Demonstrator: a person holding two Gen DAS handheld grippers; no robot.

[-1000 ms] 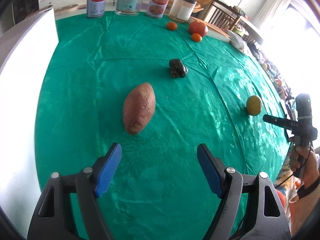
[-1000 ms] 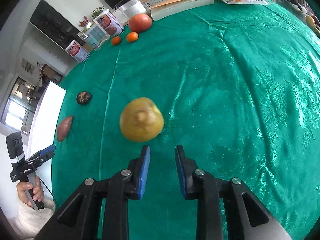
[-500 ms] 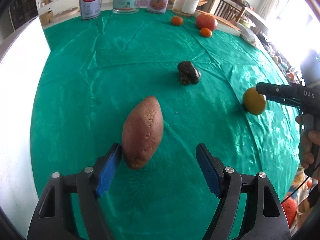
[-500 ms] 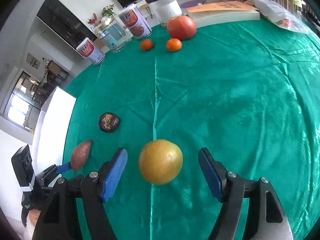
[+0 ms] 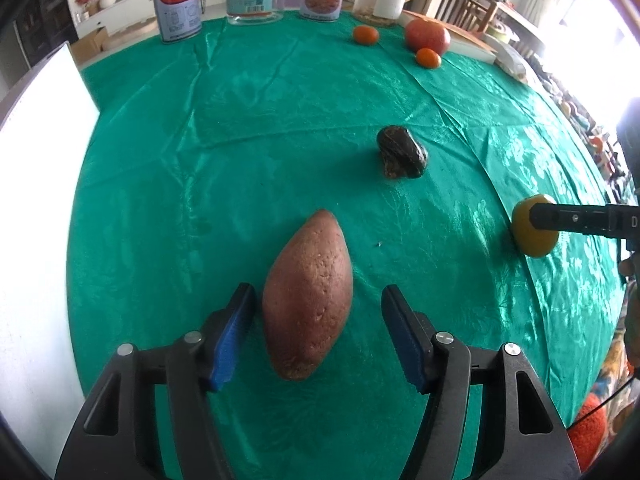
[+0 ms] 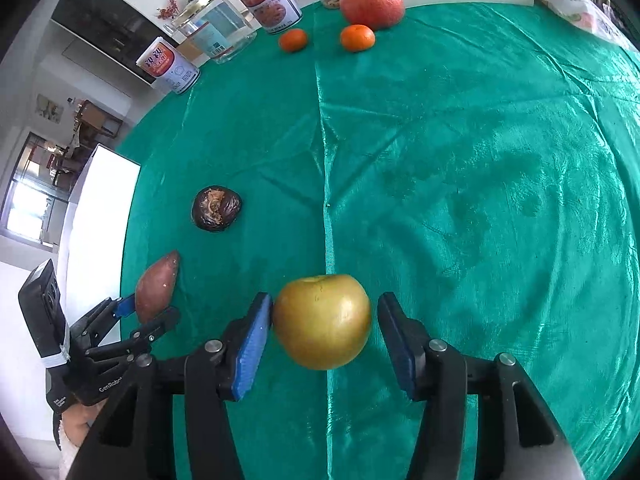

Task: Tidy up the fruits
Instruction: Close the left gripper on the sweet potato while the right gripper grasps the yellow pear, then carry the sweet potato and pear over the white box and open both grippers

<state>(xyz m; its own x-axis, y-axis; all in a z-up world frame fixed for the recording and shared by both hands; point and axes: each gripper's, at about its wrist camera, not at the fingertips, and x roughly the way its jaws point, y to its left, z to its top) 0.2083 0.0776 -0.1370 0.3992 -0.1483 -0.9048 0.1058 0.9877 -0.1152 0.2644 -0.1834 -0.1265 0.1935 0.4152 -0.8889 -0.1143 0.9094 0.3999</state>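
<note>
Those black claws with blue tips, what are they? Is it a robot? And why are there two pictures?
No robot. A person holds a grabbing tool in each hand, and each tool carries a camera looking along its fingers, so you get two pictures. The left tool is closing around a sweet potato that lies on the green tablecloth. The right tool is opening a little around a yellow apple. Nothing is gripped or lifted yet. Also on the cloth: a dark wrinkled fruit, little oranges, and tins at the back.
</note>
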